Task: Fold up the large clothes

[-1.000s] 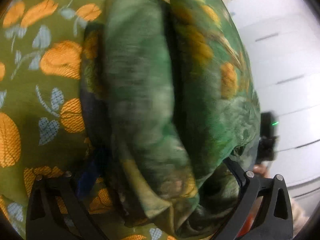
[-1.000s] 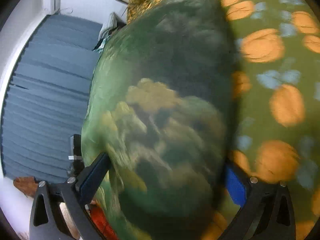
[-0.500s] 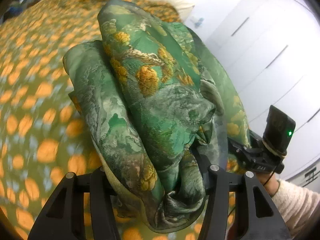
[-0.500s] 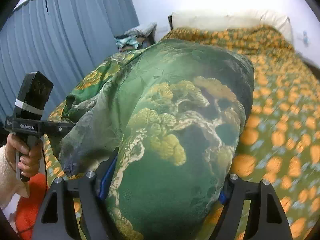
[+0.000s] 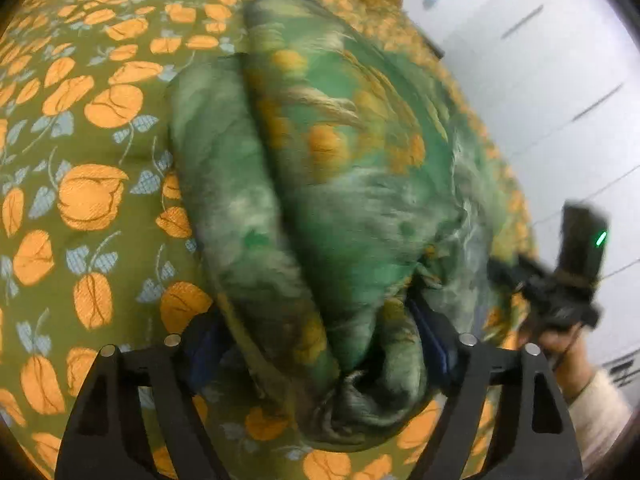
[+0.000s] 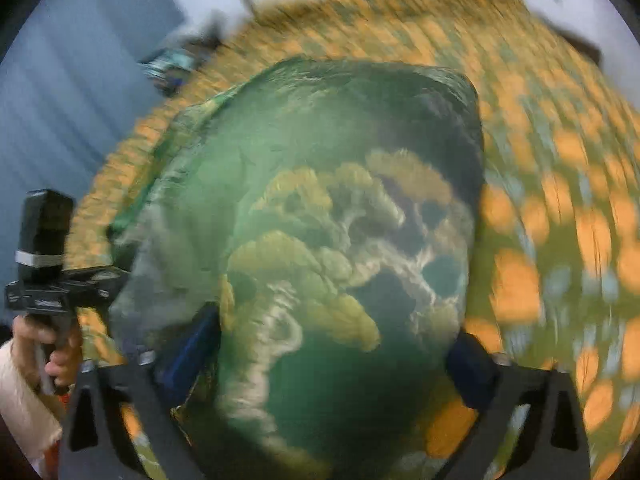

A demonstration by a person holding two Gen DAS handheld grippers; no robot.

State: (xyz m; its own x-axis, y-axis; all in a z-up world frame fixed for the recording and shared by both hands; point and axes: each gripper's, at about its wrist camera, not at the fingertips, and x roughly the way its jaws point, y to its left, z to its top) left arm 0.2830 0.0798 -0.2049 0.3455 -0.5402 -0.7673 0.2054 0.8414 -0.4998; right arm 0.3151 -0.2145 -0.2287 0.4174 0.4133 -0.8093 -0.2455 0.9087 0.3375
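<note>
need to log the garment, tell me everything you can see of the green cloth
The green cloth is thin, slightly shiny fabric printed with yellow-gold blooms and pale cloud-like swirls. It is bunched into thick folds, one layer lapped over another. The left gripper and right gripper each clamp a bundle of it above the orange-flowered bedspread. Both views are motion-blurred.

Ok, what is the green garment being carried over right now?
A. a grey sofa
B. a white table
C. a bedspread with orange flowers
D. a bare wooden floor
C: the green garment, bunched in both sets of jaws, hangs above the orange-flowered bedspread.
</note>
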